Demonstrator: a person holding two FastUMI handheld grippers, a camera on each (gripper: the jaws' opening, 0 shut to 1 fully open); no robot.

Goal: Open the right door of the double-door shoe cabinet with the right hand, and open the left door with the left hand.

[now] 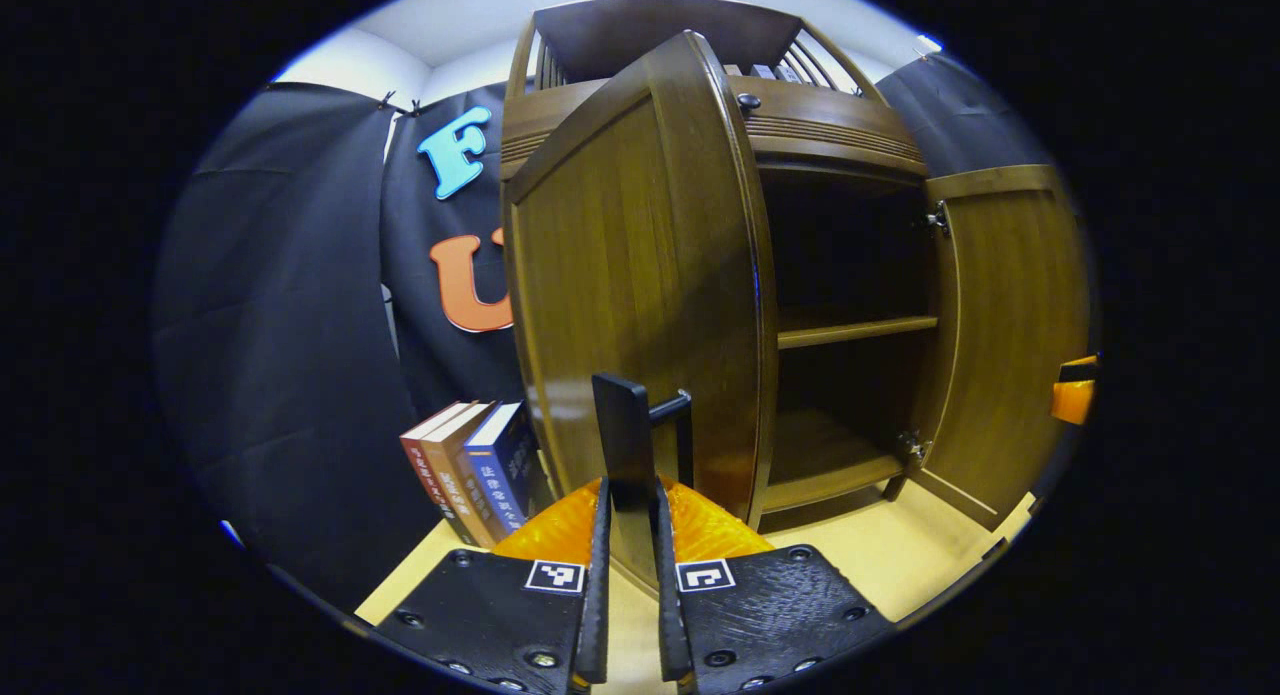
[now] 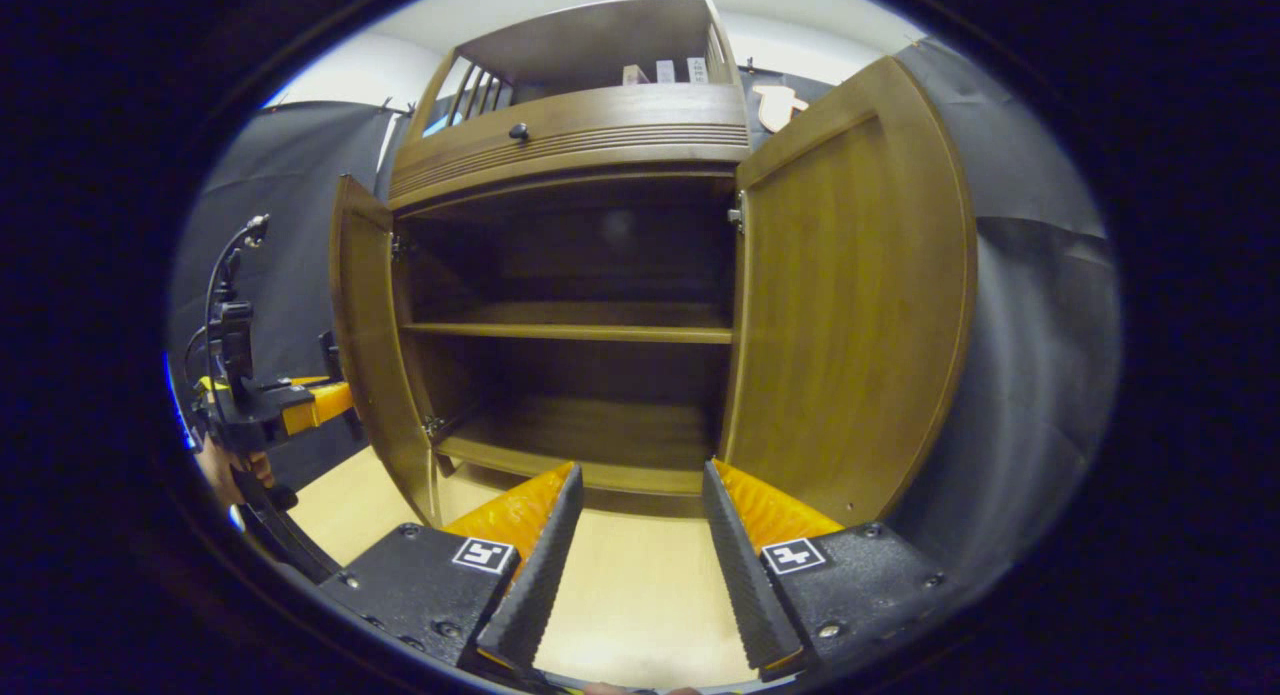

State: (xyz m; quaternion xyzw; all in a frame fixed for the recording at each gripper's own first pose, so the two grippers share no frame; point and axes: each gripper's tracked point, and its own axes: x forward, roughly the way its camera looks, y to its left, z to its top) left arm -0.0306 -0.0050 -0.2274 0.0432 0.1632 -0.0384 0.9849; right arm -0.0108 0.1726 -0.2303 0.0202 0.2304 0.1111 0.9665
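Shoe cabinet [image 2: 570,145] stands on a pale table [image 2: 640,595] in the booth, dark wood, with a railed upper shelf and a knobbed drawer band above the door bay. Interior has one middle shelf [image 2: 570,330], nothing seen on it.

Right door [image 2: 850,305] swung wide, inner face toward the right gripper view. Right step judged done.

Left door [image 1: 640,295] well open, standing edge-on in the left gripper view; in the right gripper view it hangs about square to the cabinet front.

Three books [image 1: 470,470] lean beside the cabinet's left side.

Left hand-held gripper [image 1: 630,615]: fingers closed on the dark bar handle [image 1: 625,440] of the left door. Right hand-held gripper [image 2: 635,575]: fingers spread apart, holding nothing, aimed at the open bay and clear of the door.

Step in hand: end of the left-door pull. Both doors look open, task nearly complete. Next move, as I judge it: release the handle and draw the left hand-held gripper straight back, without nudging the door or the books.
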